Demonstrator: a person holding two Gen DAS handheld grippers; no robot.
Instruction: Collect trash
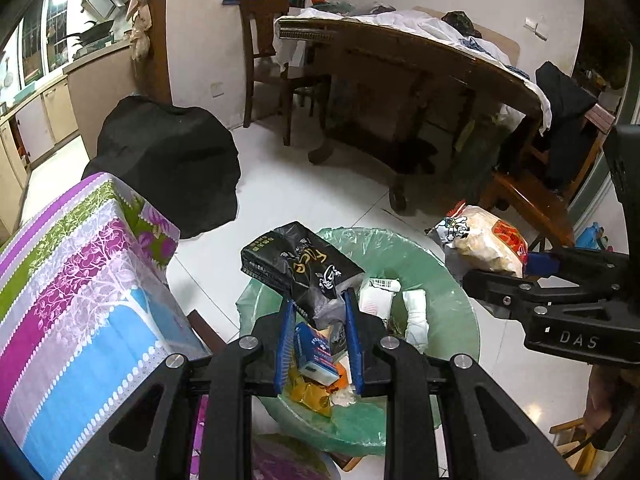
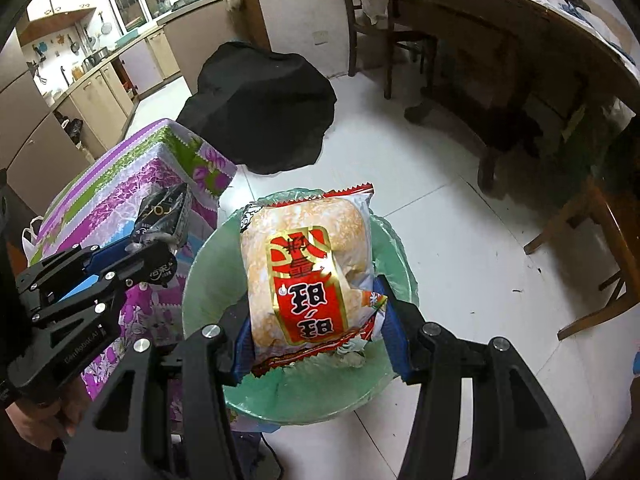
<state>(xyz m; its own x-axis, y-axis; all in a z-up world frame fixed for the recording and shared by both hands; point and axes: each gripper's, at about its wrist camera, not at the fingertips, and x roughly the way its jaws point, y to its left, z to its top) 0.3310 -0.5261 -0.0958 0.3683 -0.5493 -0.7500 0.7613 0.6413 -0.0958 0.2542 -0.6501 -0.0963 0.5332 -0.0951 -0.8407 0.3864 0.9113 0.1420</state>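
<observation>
Two pairs of tongs hang over a green-lined trash bin (image 1: 440, 280) on the white tile floor, each clamped on a piece of trash. The left tongs (image 1: 318, 336) pinch the lower edge of a crumpled black foil bag (image 1: 300, 260), drawn in narrow; the right tongs (image 2: 316, 340) grip a puffy red-and-gold snack packet (image 2: 304, 264) at a middling width. Both loads sit above the bin's mouth, which already holds cartons and wrappers. The risk, by the look of it, is the black bag: it leans out over the near rim, toward the floral-covered table (image 1: 80, 280), and could tip onto the floor when let go. The bulky packet may perch on the heap and slide off.
</observation>
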